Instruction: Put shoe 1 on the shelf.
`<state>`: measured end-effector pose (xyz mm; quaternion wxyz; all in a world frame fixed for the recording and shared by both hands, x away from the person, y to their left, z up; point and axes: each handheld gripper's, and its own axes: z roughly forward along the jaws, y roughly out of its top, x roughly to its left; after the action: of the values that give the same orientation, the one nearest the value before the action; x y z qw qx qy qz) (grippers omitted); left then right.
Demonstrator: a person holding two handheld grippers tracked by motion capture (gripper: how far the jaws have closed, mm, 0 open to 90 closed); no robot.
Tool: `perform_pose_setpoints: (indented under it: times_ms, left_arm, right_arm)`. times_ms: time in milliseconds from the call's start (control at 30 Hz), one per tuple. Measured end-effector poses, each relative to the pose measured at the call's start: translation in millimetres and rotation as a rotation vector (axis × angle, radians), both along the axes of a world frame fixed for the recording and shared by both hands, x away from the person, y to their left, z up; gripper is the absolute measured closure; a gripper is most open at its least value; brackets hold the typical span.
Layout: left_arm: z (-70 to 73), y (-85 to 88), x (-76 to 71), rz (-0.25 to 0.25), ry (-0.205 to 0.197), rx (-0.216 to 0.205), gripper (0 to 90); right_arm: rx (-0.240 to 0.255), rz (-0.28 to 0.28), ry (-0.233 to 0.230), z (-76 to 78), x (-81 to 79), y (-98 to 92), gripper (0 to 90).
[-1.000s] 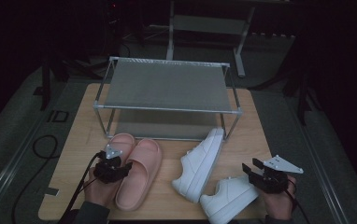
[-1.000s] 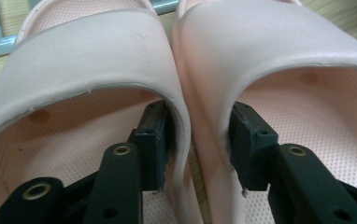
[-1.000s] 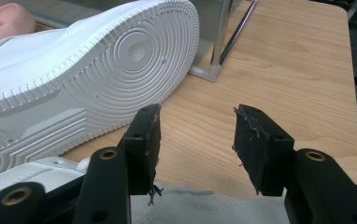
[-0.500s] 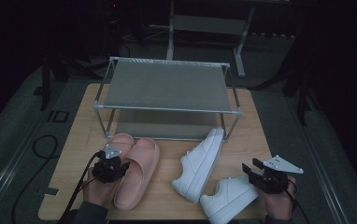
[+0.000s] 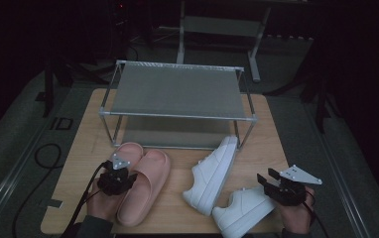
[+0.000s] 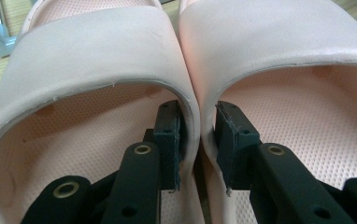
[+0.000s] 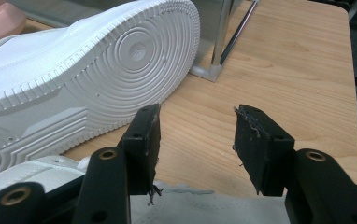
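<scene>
Compared with one second earlier, both hands are in the same place, and the slippers, sneakers and rack lie as before. The one change is at the left tool (image 5: 114,179): its jaws have just been closing. One jaw now sits inside each slipper, and the two inner side walls are pinched together between the pads (image 6: 170,135), so the tool is clamped on both slippers at once. The right tool (image 5: 282,187) has its jaws apart, with nothing between them; it hovers just above the near sneaker (image 5: 244,214).

The slippers (image 5: 143,186) are a pale pink pair with broad smooth straps and dotted footbeds. They lie side by side, touching, at the front left of the bench (image 5: 83,148), toes toward the rack (image 5: 177,91).

The far sneaker (image 5: 212,176) is white and lies tipped on its side, its ribbed sole toward the right tool, its toe close to a rack leg (image 7: 218,46).
</scene>
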<state>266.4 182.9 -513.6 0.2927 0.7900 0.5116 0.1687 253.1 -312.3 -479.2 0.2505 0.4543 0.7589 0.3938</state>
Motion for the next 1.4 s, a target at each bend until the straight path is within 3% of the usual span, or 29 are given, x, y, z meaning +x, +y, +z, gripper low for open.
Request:
perform_pose_setpoints:
  times_ms: [567,1400]
  left_arm:
    - [9.7,-3.2,1.6,-0.038,-0.017,-0.007,71.2]
    - [18.2,-11.6,24.6,-0.045,-0.048,-0.041,70.2]
  right_arm:
    - [0.0,-0.001,0.0,0.0,-0.1,0.1,49.9]
    - [0.001,0.002,-0.001,0.0,-0.1,-0.3,50.0]
